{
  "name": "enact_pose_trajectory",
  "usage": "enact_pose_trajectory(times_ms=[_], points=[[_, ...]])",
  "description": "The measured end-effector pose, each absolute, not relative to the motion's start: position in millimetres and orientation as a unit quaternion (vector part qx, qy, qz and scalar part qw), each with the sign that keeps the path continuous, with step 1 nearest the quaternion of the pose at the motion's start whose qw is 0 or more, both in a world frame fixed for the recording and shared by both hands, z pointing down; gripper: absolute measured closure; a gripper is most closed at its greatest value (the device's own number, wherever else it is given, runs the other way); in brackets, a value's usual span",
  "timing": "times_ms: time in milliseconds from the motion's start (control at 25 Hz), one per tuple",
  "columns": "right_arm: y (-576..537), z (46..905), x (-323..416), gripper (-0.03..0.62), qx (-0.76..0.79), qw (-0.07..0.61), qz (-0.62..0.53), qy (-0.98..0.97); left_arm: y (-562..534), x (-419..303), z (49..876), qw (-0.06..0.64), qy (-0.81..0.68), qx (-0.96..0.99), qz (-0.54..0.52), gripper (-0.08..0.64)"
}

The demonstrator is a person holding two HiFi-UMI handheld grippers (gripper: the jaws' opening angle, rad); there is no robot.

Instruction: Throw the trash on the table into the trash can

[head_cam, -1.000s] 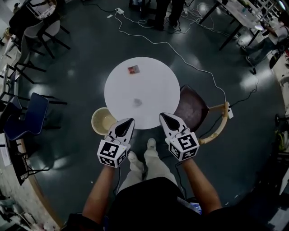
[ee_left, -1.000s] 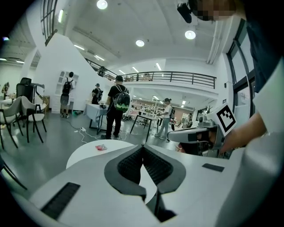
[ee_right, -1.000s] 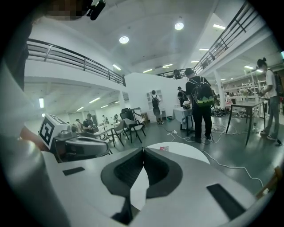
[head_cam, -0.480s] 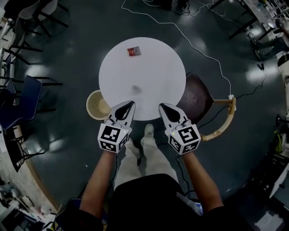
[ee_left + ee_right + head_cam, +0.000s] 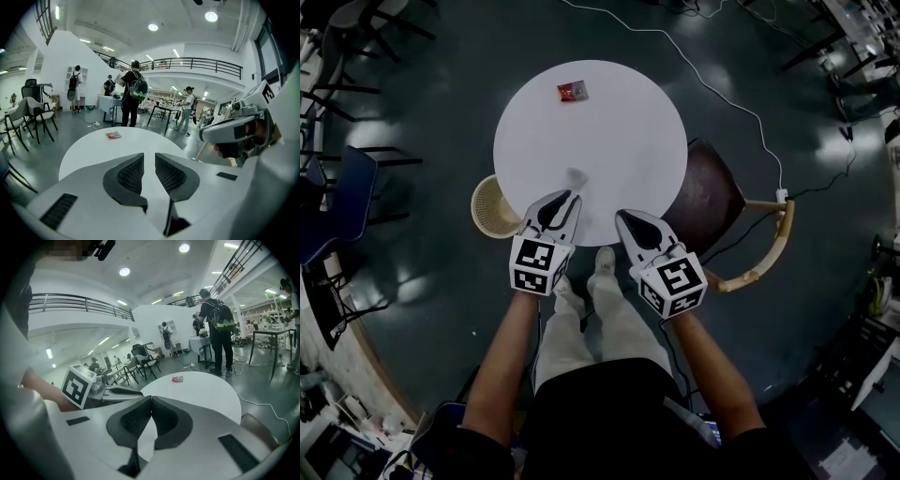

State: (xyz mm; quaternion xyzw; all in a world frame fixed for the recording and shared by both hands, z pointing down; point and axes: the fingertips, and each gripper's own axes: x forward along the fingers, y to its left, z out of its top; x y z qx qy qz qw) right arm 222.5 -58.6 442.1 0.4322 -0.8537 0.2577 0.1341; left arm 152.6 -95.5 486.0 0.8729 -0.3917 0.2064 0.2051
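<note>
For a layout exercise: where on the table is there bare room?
Bare: the middle of the table and its side by the chair. Crowded: wrapper at the far edge, left gripper and right gripper at the near edge.

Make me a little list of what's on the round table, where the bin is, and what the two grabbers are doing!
table: round white table
trash, far edge: red wrapper, lying flat
trash, near edge: small greyish bit, too blurry to name
trash can: pale basket-style can on the floor, tucked at the table's left near edge
left gripper: jaws slightly apart, just been opening, nothing between them
right gripper: jaws shut, empty
beside the table: brown chair, on the right
</note>
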Motion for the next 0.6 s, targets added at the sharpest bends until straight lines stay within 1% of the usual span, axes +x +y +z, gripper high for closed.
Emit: enact_pose_trajectory(times_ms=[40,120,280,600], points=[[-59,446,222,0.574,0.431,0.135,0.259,-0.854,-98,153,493,0.207,-0.392,0.871,0.211,0.479],[-61,455,221,0.574,0.430,0.135,0.262,-0.853,-102,152,510,0.206,-0.393,0.868,0.223,0.446],[-62,469,223,0.574,0.430,0.137,0.269,-0.851,-110,151,536,0.193,-0.404,0.859,0.248,0.403],[-66,503,230,0.574,0.442,0.135,0.290,-0.838,-133,155,572,0.191,-0.407,0.847,0.283,0.325]])
